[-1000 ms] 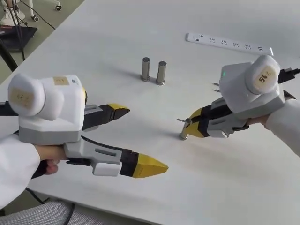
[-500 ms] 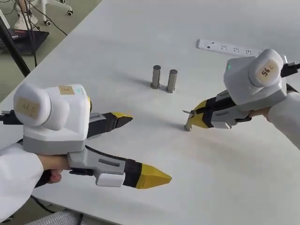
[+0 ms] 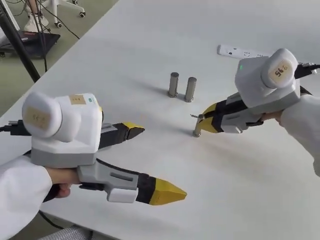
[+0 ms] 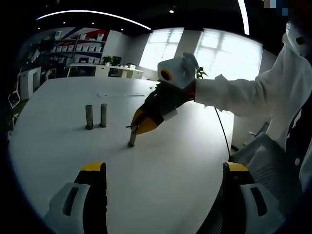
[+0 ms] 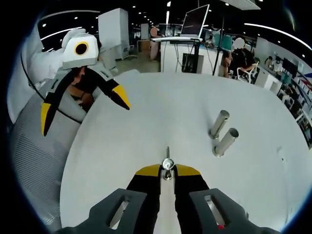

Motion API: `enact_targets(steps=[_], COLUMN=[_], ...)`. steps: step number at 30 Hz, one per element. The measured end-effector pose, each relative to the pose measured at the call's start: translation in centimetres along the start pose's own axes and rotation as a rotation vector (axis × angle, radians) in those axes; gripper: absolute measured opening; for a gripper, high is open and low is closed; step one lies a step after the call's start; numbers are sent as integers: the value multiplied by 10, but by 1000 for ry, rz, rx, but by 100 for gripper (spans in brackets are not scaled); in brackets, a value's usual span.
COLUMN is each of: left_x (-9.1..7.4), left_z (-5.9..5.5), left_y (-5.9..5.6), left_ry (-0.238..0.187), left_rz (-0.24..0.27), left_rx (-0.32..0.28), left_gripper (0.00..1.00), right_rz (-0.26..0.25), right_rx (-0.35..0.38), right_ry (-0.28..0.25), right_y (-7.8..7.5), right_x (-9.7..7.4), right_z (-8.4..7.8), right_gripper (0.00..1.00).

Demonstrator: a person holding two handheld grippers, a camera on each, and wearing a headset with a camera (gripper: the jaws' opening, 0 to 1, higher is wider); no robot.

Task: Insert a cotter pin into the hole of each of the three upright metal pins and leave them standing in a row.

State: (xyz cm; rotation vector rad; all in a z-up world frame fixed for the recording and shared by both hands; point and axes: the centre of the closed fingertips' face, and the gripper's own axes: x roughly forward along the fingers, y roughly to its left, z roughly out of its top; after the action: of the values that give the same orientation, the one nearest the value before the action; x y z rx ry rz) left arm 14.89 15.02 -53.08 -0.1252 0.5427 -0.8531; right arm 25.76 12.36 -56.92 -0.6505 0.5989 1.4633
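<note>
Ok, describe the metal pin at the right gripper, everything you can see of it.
The metal pin is a small, shiny silver cylinder standing on its base on the white table, apart from the other two pins and nearer the person. The right gripper has its yellow jaw tips closed on its upper end. A thin cotter pin pokes sideways out near its top. It looks roughly upright.

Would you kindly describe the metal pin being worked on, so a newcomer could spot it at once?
On the white table, find the pair of metal pins standing side by side. The third pin stands apart from them, nearer the person, between the yellow tips of the right gripper. It alone has a thin cotter pin poking out near its top.
</note>
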Motion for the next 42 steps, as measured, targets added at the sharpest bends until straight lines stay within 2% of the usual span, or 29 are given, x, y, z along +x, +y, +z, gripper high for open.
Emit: enact_targets(steps=[10,19,24,26,28,29,32,35,37,39,42], left_x=[0,0,0,0,-1,-2,-4,-7,-9,-10,-12], left_z=[0,-3,-2,-2,0,0,5,10,14,16,20], left_y=[-4,-4,-5,-5,-5,-5,-6,-7,-8,-9,-12], left_ry=[-1,12,12,12,13,14,8,-6,-13,-19,-30], left_rz=[-10,-10,-13,-11,-8,-6,-2,1,6,9,10], left_rx=[-4,-2,-2,-1,3,6,13,17,21,23,27], left_gripper=[99,99,99,99,99,99,99,99,99,99,99], right_rz=[2,-12,-20,-28,-83,-95,-121,-141,-142,-167,-173], right_rx=[-21,-7,8,8,-3,-5,77,150,228,244,258], right_ry=[3,6,-8,-16,-12,-20,-124,-208,-293,-317,-341], right_y=[-1,-2,-2,-1,-6,-5,1,10,18,24,44], right_x=[5,3,1,-2,-10,-15,-35,-54,-66,-77,-90], right_z=[8,7,8,10,12,14,31,41,47,46,42], right_gripper=[4,5,15,16,18,21,28,36,48,55,58])
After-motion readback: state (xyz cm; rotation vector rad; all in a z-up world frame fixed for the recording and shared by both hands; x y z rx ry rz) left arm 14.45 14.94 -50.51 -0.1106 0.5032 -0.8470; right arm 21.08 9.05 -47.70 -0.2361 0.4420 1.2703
